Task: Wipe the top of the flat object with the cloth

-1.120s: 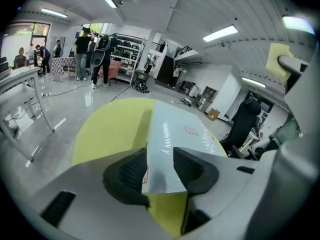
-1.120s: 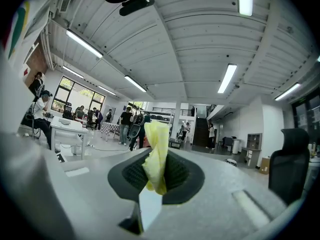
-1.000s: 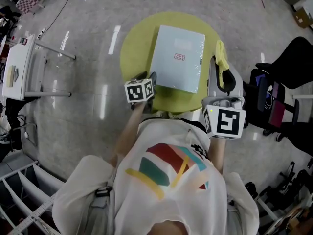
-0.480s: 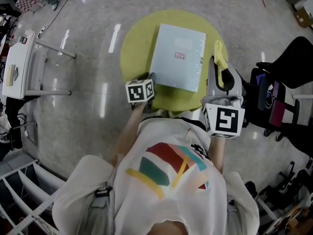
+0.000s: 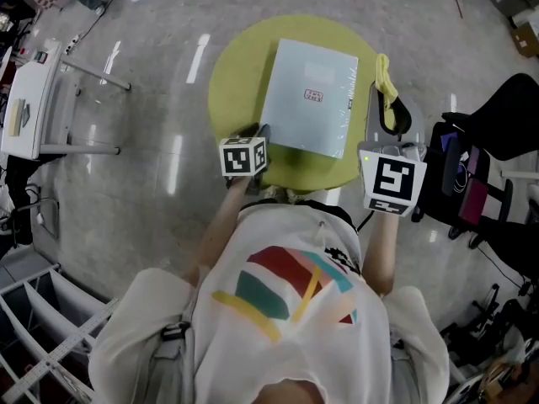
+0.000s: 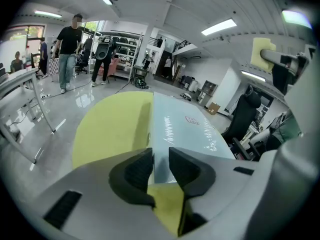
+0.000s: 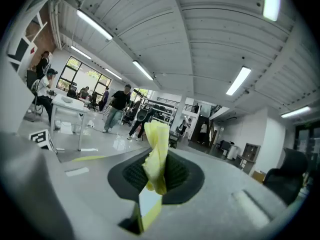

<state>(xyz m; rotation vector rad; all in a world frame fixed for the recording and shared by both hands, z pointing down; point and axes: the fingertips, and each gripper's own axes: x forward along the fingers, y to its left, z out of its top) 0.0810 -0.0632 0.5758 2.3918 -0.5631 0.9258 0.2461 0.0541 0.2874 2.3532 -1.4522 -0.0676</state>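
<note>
Cloth (image 7: 156,146) is clamped in right gripper (image 7: 159,176) jaws; corner of flat object (image 5: 307,99) seemingly gripped by just-closed left gripper (image 6: 160,158) jaws; overlapping strokes are advised.

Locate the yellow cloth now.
Head view: the cloth sits pinched in the right tool, at the yellow table's right edge, beside the flat box.

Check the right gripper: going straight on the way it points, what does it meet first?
Nothing near, it seems. The right gripper, shut on the yellow cloth, points about level past the round table's right edge, with the flat object off to its left. Beyond is open floor; depth is unclear.
</note>
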